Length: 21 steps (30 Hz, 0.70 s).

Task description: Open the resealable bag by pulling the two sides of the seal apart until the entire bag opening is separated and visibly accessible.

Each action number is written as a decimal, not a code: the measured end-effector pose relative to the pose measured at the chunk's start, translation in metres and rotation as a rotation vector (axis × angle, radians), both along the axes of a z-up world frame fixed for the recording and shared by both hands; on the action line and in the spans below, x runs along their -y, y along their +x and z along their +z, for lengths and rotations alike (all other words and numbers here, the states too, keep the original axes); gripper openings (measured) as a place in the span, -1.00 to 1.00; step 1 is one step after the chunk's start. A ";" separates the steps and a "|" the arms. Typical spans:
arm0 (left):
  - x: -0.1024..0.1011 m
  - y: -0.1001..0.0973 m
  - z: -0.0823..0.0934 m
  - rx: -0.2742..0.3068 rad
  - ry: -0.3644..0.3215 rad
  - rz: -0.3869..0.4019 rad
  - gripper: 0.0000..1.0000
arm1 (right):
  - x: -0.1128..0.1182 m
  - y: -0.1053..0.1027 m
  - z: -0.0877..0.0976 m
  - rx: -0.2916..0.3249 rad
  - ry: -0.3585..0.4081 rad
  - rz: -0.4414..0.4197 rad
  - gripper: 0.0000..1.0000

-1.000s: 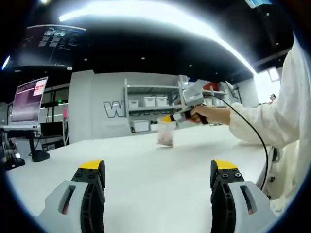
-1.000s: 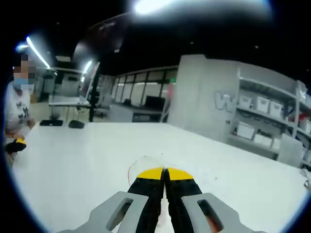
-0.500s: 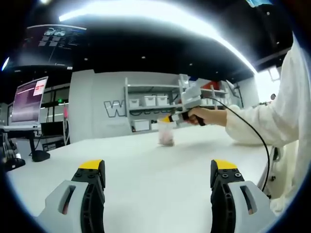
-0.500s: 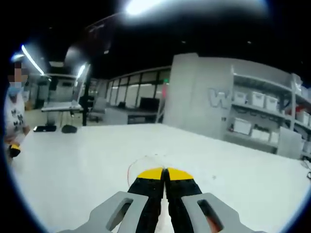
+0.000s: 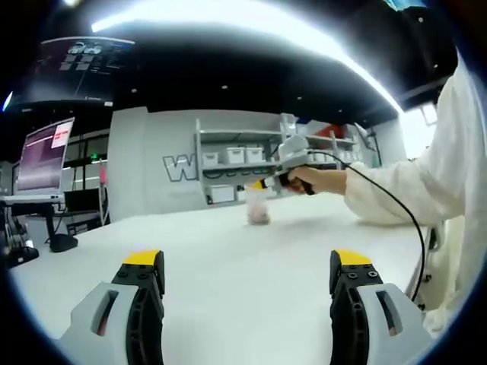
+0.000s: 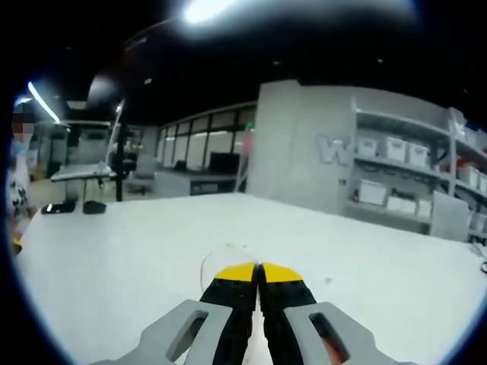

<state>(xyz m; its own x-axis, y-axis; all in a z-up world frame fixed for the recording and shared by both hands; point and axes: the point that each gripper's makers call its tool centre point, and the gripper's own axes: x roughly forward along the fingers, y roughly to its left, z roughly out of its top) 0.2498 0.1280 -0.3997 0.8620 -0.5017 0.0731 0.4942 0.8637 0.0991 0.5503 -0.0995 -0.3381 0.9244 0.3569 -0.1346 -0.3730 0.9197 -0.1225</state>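
Right claw [image 6: 258, 268] pinching clear bag [image 5: 258, 208] top, pinkish contents

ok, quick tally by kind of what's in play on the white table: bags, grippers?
Resealable bag: 1, hanging from the right gripper above the table.
Grippers: 2, the right gripper shut on the bag's top and the left gripper open.
Total: 3
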 end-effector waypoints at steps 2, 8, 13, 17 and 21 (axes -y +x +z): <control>0.000 0.001 -0.001 -0.003 0.000 0.002 0.77 | 0.002 0.003 -0.001 -0.007 0.007 -0.005 -1.00; 0.000 0.001 -0.001 -0.007 0.004 0.002 0.77 | 0.005 0.012 0.004 -0.011 0.000 -0.018 -1.00; 0.002 0.002 -0.003 -0.012 0.008 0.001 0.76 | 0.010 0.021 0.010 -0.008 -0.020 -0.032 -1.00; 0.003 0.002 -0.004 -0.017 0.006 0.000 0.76 | 0.015 0.027 0.012 -0.019 -0.029 -0.043 -1.00; 0.004 0.002 -0.005 -0.019 0.007 -0.001 0.76 | 0.021 0.034 0.012 -0.025 -0.013 -0.063 -1.00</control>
<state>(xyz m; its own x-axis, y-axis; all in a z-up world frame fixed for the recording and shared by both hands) 0.2521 0.1240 -0.4045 0.8626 -0.5032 0.0530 0.4972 0.8624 0.0952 0.5843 -0.1202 -0.3260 0.9411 0.2967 -0.1621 -0.3179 0.9398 -0.1256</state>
